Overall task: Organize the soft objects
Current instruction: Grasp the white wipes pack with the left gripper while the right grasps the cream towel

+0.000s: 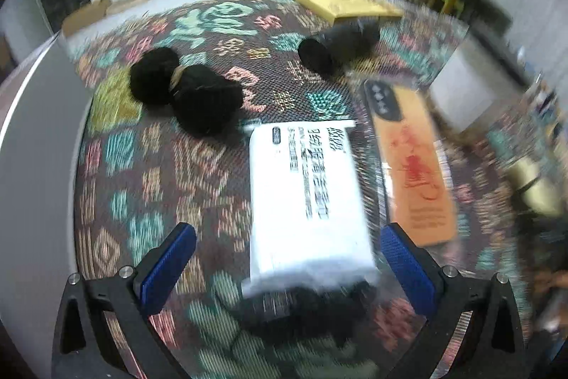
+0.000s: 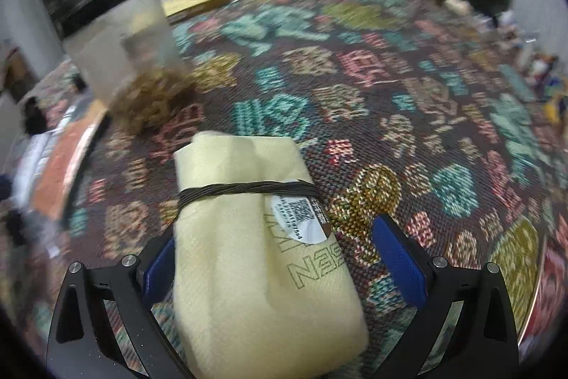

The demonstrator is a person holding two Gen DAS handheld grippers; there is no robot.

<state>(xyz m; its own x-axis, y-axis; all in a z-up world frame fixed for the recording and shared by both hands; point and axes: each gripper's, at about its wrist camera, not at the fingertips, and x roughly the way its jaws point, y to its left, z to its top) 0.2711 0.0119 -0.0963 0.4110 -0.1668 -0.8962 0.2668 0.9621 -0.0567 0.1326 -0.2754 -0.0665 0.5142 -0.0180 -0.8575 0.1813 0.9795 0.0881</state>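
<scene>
In the left wrist view my left gripper (image 1: 287, 269) is open above a white printed soft pack (image 1: 305, 194) that lies on the patterned tablecloth (image 1: 159, 166) between the blue pads. A dark soft thing (image 1: 305, 311) lies under the pack's near end. An orange pack (image 1: 411, 162) lies right of it. Two black fluffy balls (image 1: 188, 91) lie further left. In the right wrist view my right gripper (image 2: 284, 258) is open around a pale yellow folded cloth bundle (image 2: 255, 247) tied with a dark cord; whether the pads touch it is unclear.
A dark roll (image 1: 337, 45) and a yellow pad (image 1: 340, 2) lie at the far side of the table. A frosted clear container with a black rim (image 2: 120, 34) stands over a brown fuzzy clump (image 2: 149, 102). Small clutter sits at the right table edge (image 2: 532, 66).
</scene>
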